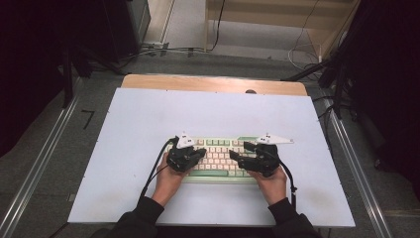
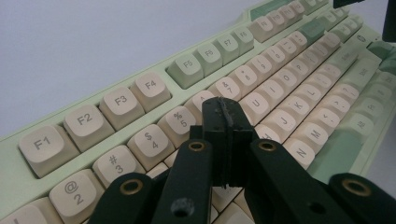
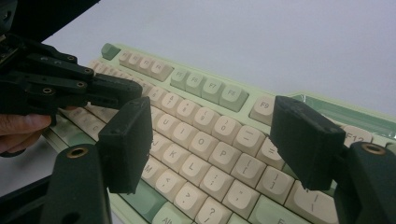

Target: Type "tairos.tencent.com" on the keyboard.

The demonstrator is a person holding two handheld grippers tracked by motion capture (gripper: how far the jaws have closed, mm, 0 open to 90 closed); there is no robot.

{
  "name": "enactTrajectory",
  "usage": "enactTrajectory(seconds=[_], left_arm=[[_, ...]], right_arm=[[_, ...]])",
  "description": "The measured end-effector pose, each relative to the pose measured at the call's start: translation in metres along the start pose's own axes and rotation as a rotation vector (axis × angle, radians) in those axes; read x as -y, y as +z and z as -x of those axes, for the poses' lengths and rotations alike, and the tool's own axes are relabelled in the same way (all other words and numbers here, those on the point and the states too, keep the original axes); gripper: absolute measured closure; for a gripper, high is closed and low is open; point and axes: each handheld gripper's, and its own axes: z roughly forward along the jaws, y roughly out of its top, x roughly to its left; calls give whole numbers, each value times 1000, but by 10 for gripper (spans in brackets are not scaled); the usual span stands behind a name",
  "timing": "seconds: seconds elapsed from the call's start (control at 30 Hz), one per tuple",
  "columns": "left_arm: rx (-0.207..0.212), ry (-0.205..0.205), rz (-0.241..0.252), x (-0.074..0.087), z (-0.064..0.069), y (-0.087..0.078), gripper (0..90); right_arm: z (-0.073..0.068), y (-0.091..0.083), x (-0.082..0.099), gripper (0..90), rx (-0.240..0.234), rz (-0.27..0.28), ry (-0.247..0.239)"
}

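Note:
A pale green keyboard (image 1: pixel 218 158) with cream keys lies on the white table top, near the front. My left gripper (image 1: pixel 200 152) hovers over its left half, jaws pressed together with nothing between them; in the left gripper view the gripper's tip (image 2: pixel 226 116) hangs just above the number row of the keyboard (image 2: pixel 140 93). My right gripper (image 1: pixel 240 151) is above the keyboard's right half, jaws wide apart and empty. Through the gap of that gripper (image 3: pixel 210 144) I see the letter keys of the keyboard (image 3: pixel 205 121), with the left gripper (image 3: pixel 116 91) at the upper left.
The white table top (image 1: pixel 148 124) extends well to the left, right and back of the keyboard. A wooden edge (image 1: pixel 213 83) runs along the far side. Cables (image 1: pixel 153 171) trail from both grippers toward the person.

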Motion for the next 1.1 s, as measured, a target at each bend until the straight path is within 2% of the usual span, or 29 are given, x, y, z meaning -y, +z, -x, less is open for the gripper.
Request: enactTrajectory(seconds=[0.2,0.33,0.4,0.47,0.57,0.67,1.1], left_arm=[[-16,14,-26,0,3,2,900],[9,-28,38,-3,0,-7,877],[4,-38,75,-5,-1,-12,761],[-9,-47,96,-5,-2,-15,578],[-33,-54,110,-5,-4,-19,453],[-55,-63,125,-5,-6,-22,385],[-88,-77,143,-1,-11,-35,343]], right_arm=[[0,1,0,283,-1,-7,-1],[-1,1,1,284,2,-7,-4],[0,0,1,284,2,-6,-2],[0,1,1,284,4,-7,0],[0,0,1,285,6,-5,-1],[0,0,1,286,6,-6,2],[1,-1,1,295,9,-1,9]])
